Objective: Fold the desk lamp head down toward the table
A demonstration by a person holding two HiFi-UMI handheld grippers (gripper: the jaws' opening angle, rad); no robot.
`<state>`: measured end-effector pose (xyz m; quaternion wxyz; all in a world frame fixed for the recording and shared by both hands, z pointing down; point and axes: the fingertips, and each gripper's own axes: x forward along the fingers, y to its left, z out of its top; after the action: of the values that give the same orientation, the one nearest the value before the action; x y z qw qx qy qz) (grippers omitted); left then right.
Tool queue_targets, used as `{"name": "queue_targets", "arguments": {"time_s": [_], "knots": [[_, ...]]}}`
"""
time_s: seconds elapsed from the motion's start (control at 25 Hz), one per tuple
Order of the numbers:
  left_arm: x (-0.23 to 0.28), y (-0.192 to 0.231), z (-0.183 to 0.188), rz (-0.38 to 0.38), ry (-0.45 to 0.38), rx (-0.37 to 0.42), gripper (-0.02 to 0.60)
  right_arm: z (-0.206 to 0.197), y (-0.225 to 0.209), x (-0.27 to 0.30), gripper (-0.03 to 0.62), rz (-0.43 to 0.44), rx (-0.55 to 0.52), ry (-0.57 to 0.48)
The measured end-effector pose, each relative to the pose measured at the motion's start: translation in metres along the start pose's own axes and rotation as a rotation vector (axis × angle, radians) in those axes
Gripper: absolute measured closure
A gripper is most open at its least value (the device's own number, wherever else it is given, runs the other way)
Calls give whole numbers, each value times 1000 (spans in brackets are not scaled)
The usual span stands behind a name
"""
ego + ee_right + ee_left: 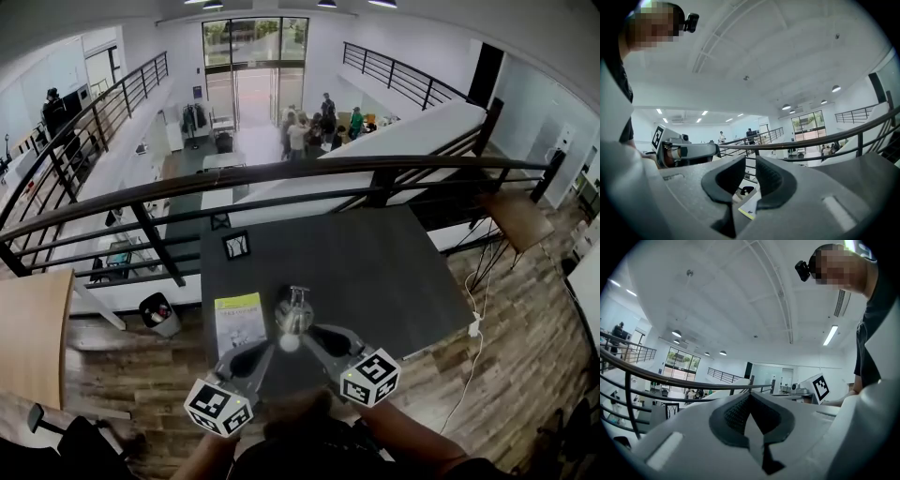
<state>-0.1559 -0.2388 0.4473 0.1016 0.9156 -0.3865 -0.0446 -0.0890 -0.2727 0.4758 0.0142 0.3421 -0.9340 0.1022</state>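
Note:
In the head view the desk lamp (293, 314), silvery with a pale round head, stands near the front edge of the dark table (375, 272). My left gripper (262, 351) is low on its left and my right gripper (319, 337) low on its right, and their tips converge under the lamp head. Whether either touches the lamp cannot be told. In the left gripper view the left gripper (750, 399) has its pads together with nothing in them. In the right gripper view the right gripper (750, 176) shows a narrow gap with nothing in it. The lamp shows in neither gripper view.
A yellow-green booklet (240, 322) lies left of the lamp and a small framed sign (236, 245) stands further back. A dark railing (281, 173) runs behind the table over a drop to a lower floor. A white cable (473, 328) hangs at the table's right edge. A wooden table (33, 328) is at the left.

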Motion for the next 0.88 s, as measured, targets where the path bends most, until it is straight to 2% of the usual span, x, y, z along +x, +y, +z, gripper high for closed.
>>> {"name": "queue_targets", "arguments": {"time_s": [0.12,0.28,0.48,0.72,0.88], "knots": [[8,5,-5,-7,13,2,580,-2,-14,11,501,-4,8,26],[16,20,-11,19,23,-26,580,-15,-30,30,412,6,39,100],[29,38,-16,43,40,-49,580,-34,-42,52,369,42,66,180],[39,53,-26,70,59,-73,580,-54,-41,64,358,96,71,247],[44,59,-29,78,62,-84,580,-62,-39,64,359,124,74,255]]}}
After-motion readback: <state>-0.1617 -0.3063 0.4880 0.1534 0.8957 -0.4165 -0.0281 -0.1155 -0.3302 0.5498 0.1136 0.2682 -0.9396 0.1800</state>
